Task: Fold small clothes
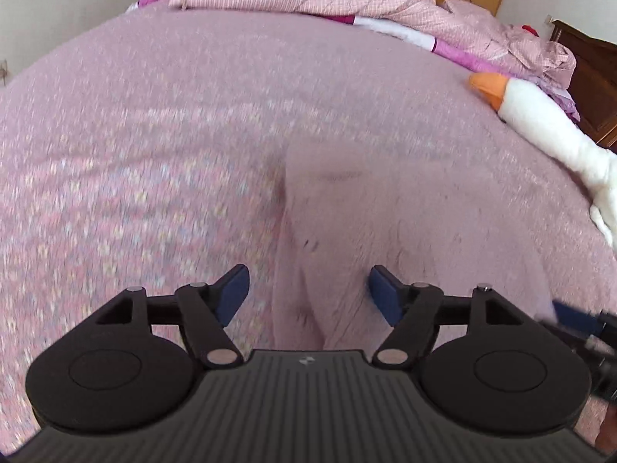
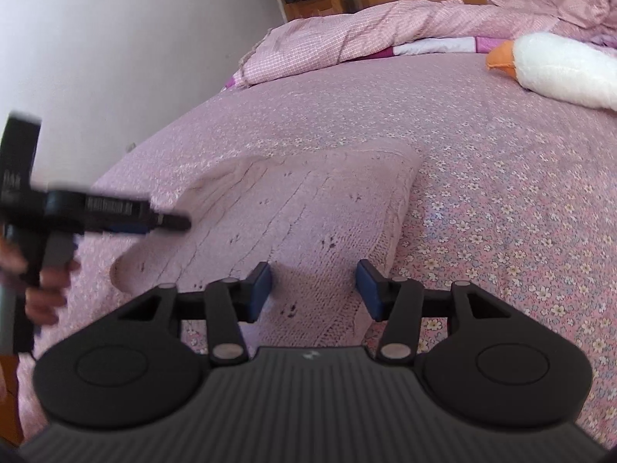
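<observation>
- Over the bed [image 1: 115,154], in the left wrist view, the left claw [image 1: 306,295] is hanging released above a pink knitted garment [image 1: 385,231] that is lying on the floral cover; a plush goose [image 1: 540,115] is resting far right.
- From the right wrist view, the right claw [image 2: 313,289] is also gaping empty over the garment's near edge, with a hand [image 2: 42,289] holding the blurred left claw just beside the knit.

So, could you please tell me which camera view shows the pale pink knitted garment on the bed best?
The right wrist view: the pale pink knitted garment lies there sharp, with its ribbed knit and edges clear on the pink floral bedspread. In the left wrist view the garment is motion-blurred, so only a faint fold and outline show.
</observation>
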`<state>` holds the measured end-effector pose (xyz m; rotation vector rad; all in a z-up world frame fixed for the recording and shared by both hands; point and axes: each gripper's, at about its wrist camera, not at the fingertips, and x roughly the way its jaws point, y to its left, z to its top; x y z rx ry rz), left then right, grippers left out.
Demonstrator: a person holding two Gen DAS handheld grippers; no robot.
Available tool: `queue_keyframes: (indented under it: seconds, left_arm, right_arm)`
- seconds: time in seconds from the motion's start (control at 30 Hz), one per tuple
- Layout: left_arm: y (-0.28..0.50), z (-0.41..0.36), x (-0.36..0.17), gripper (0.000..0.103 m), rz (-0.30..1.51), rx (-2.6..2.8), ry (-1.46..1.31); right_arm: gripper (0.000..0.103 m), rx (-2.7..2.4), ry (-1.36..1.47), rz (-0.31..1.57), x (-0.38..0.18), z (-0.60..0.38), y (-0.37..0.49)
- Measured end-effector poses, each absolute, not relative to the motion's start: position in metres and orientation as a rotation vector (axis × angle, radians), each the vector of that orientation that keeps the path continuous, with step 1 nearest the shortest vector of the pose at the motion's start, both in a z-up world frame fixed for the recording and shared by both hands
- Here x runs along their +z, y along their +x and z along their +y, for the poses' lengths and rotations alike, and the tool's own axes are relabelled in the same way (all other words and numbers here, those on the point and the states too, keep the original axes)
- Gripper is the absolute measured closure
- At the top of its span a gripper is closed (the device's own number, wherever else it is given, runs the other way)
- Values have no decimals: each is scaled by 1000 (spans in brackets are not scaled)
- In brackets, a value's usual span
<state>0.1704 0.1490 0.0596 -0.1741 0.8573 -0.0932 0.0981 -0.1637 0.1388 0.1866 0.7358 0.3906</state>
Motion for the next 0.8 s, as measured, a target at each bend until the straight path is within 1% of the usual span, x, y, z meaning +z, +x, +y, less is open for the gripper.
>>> queue_keyframes:
  seconds: [0.07,0.2,0.27,0.33,0.4,0.47,0.57,0.6,0.63,0.67,0.73,0.77,0.8]
  left_arm:
    - [167,153,56,25,859,-99,-210]
    - [170,165,49,24,914,-155,-315]
    - [172,166,41,24,953,-208,-367]
    - [175,166,31,16,981,-237,-407]
    - [176,163,25,12,970,-260,-419]
    - [178,160,20,11,956,-294,-429]
    - [183,154,14,12,939,-332,-467]
    - [183,152,12,15,931,-339,-477]
    - [184,149,11,25,924,-345,-486]
    - [185,148,11,31,922,-346,-493]
    - [185,147,14,47,916,-343,-525]
    - [184,148,17,51,912,-339,-538]
    - [183,150,20,56,907,-341,-550]
  right_arm:
    - [33,370,233,738,137,-169,100]
    - [31,343,319,762,129,-181,106]
    - [29,357,378,781,122,-187,113]
    - [28,380,448,813,113,-190,122]
    - [25,395,513,854,102,-191,132]
    - [24,418,569,883,90,-190,141]
    - [23,440,604,873,84,-187,149]
    - [23,444,608,873,83,-186,152]
    - [24,449,612,875,83,-184,154]
    - [29,451,613,878,83,-183,156]
    - [43,452,614,885,86,-182,159]
    - [49,454,616,885,88,-183,160]
    - [51,461,613,880,93,-183,160]
